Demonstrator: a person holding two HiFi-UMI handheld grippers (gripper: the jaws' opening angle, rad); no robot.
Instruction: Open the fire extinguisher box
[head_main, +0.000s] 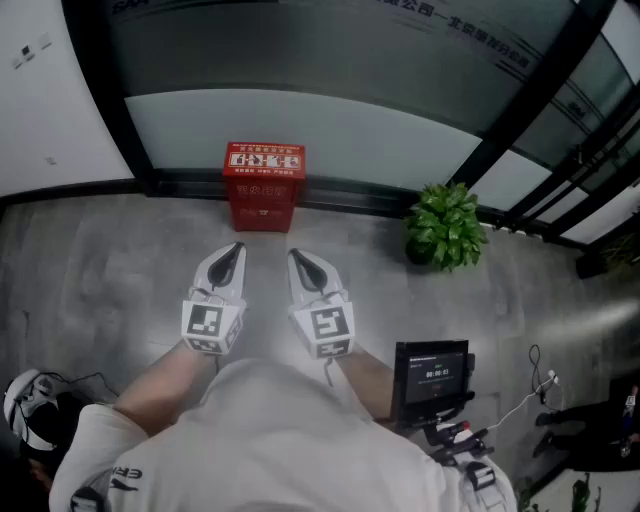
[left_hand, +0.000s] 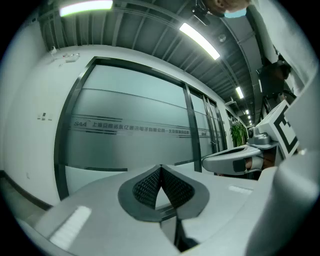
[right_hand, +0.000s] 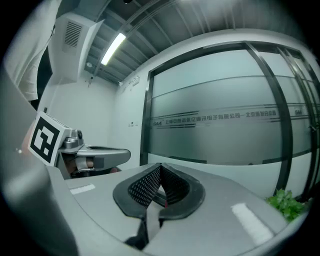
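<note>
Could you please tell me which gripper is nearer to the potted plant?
Right. The right gripper is left of the potted plant in the head view; the left gripper is farther left, beyond it.

I read the head view as dim and soft. Ceiling strip lights (left_hand: 199, 40) glare near twelve o'clock in the left gripper view; fisheye edges bend and darken.

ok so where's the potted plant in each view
Head view: the potted plant stands right of centre, on the floor right of the red fire extinguisher box.
Left gripper view: small, at the right, mid-height.
Right gripper view: bottom right corner.
Shared landmark: the frosted glass wall with its line of print.
</note>
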